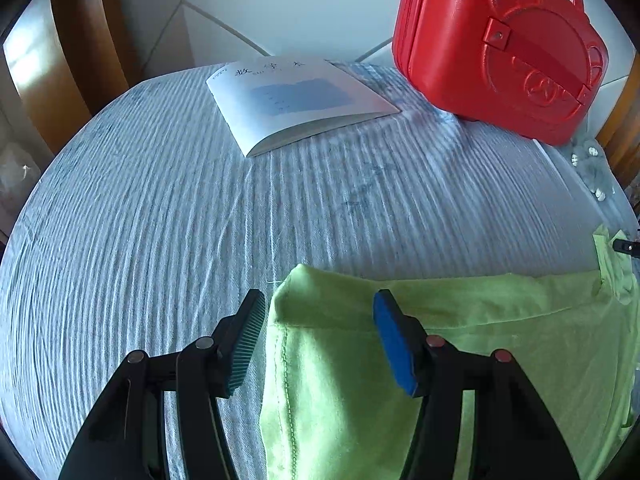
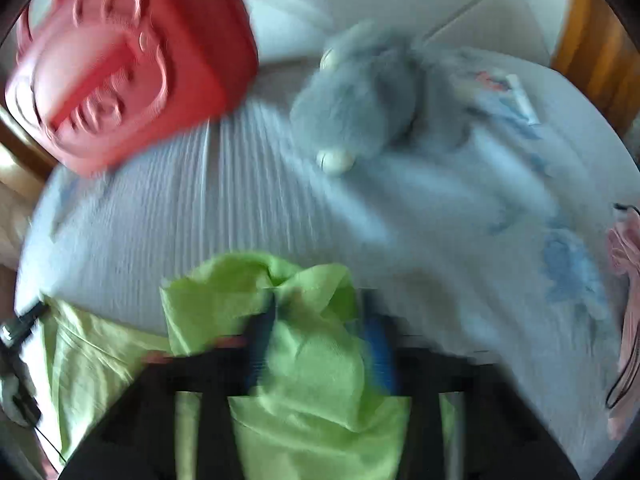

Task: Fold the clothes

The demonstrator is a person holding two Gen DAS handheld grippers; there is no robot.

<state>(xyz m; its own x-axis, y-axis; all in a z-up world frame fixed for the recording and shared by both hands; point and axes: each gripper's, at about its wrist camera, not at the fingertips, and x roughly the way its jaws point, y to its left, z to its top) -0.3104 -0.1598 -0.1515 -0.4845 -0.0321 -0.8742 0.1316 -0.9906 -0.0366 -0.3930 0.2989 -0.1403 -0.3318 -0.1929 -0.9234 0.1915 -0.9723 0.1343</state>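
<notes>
A lime-green garment (image 1: pixel 460 344) lies on the blue-grey striped table cloth (image 1: pixel 160 220). In the left wrist view my left gripper (image 1: pixel 320 328) is open, its fingers astride the garment's folded left corner without pinching it. In the blurred right wrist view the garment (image 2: pixel 316 360) bunches up between the fingers of my right gripper (image 2: pixel 320 340). The jaws stand partly apart with cloth filling the gap. The blur hides whether they grip it. The tip of the right gripper shows at the left view's far right edge (image 1: pixel 624 246) by a raised green flap.
A white booklet (image 1: pixel 296 100) lies at the back of the table. A red case (image 1: pixel 504 44) stands at the back right, also in the right wrist view (image 2: pixel 120 60). A grey plush toy (image 2: pixel 360 100) and a pink item (image 2: pixel 626 280) lie to the right. Wooden chairs (image 1: pixel 76 52) surround the table.
</notes>
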